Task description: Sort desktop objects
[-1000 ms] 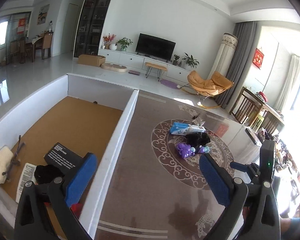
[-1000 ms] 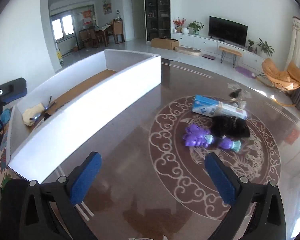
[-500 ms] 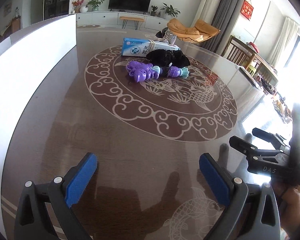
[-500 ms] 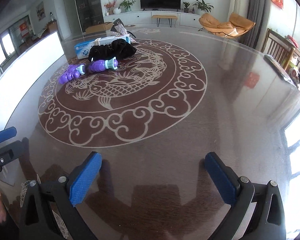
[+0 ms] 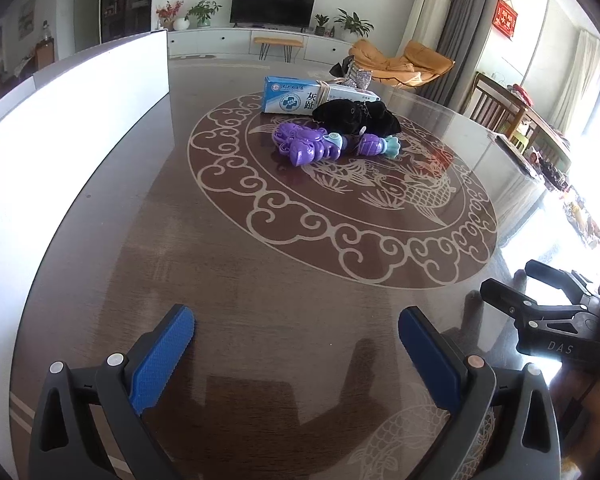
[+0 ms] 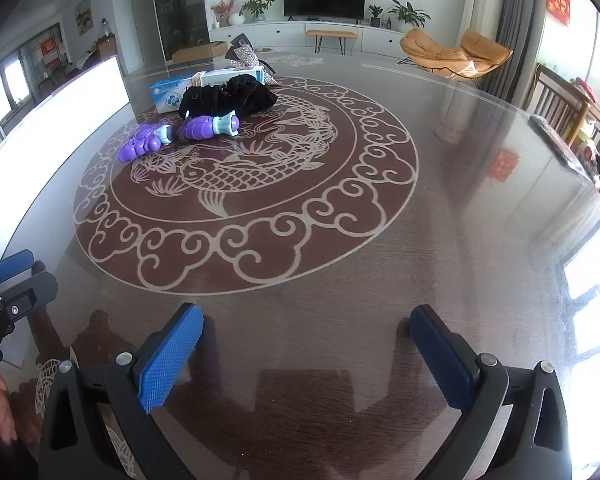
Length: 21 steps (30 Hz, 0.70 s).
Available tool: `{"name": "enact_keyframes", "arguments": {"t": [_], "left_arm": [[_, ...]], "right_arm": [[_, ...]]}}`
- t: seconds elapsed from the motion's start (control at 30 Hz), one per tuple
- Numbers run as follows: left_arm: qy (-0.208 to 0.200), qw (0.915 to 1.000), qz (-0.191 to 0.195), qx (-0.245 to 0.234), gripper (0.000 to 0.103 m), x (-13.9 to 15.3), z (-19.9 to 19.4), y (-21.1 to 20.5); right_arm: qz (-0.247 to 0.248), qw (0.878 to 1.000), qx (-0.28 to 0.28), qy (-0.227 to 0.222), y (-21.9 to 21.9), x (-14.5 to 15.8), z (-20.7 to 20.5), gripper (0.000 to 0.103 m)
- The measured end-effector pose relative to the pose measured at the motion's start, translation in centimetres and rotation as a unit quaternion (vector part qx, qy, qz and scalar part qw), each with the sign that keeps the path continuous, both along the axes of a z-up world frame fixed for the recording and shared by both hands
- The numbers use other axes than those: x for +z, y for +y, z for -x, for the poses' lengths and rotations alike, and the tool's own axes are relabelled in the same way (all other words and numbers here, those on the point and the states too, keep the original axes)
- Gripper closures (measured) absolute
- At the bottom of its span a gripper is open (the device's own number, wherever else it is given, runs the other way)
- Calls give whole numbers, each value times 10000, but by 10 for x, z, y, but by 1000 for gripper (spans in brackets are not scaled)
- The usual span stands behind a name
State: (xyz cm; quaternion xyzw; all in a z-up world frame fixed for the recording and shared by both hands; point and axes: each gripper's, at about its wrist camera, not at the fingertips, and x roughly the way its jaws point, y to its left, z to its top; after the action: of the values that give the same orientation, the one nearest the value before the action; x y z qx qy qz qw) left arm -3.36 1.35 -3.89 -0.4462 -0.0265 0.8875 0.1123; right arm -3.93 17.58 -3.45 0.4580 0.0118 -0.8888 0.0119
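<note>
A small pile lies at the far middle of the round table: a purple toy lobster [image 5: 316, 146] [image 6: 180, 132], a black cloth pouch [image 5: 356, 116] [image 6: 228, 94] and a blue-white box [image 5: 296, 96] [image 6: 172, 94]. A sparkly item with a black part [image 5: 354, 74] [image 6: 244, 54] sits behind the box. My left gripper [image 5: 296, 340] is open and empty, low over the near table. My right gripper [image 6: 306, 340] is open and empty, also near the front edge. Each gripper shows at the edge of the other's view.
A white-walled sorting box [image 5: 80, 96] [image 6: 60, 108] stands along the left side of the table. The glass-topped brown table [image 5: 300, 248] carries a fish-and-cloud pattern. Chairs and a cluttered side table [image 5: 540, 140] stand at the right.
One second ago the left gripper looked down into the sorting box from above; both grippers have since dropped low near the table's front edge. Since half a second ago both views shifted only slightly.
</note>
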Motion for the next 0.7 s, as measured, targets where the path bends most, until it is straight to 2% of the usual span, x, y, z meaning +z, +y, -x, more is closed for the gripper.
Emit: {"name": "enact_keyframes", "arguments": {"t": [0.2, 0.37, 0.7], "left_arm": [[-32, 9994, 346, -9, 0, -2, 1, 9], [-62, 9968, 801, -40, 0, -6, 1, 20], [-63, 9969, 783, -45, 0, -6, 0, 19]], "right_arm": [[-4, 10000, -85, 6, 3, 0, -1, 0], [-6, 9999, -107, 7, 2, 0, 0, 0], [-5, 9999, -107, 7, 3, 0, 0, 0]]}}
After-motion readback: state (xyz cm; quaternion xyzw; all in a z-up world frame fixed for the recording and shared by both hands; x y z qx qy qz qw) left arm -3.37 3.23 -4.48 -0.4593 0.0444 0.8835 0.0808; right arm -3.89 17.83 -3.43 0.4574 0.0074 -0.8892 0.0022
